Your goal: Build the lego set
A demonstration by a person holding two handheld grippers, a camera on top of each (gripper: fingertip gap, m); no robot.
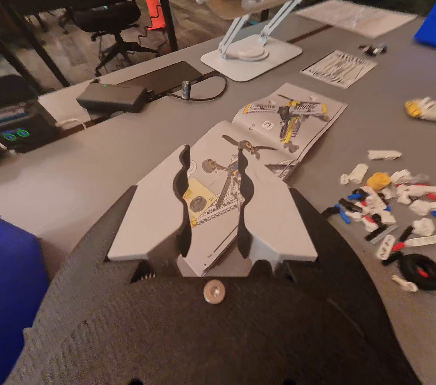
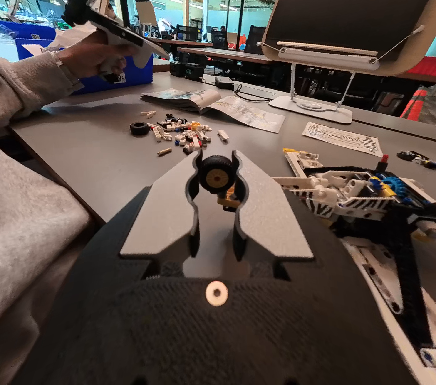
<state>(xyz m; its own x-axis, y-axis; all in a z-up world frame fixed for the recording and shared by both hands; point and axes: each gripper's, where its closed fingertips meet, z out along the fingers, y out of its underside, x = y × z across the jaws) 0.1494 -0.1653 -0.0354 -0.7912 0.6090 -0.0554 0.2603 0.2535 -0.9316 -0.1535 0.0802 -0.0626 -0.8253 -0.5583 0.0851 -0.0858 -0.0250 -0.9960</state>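
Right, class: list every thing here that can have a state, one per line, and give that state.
Left gripper: open, empty, above the booklet.
Right gripper: shut on the wheel.
Wheel: yellow hub, black tyre fitted, held off the table.
Instruction booklet: lying open.
Loose tyre: flat on the table, no hub.
Loose pieces: scattered, unassembled.
Model: partly built, on the table.
Stand: upright, holding nothing.

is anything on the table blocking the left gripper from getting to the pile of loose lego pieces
Nothing visible does. The left gripper hangs open and empty above the open instruction booklet, and the loose pieces lie off to its right with only bare grey table between. The booklet lies flat beneath it, not across that path.
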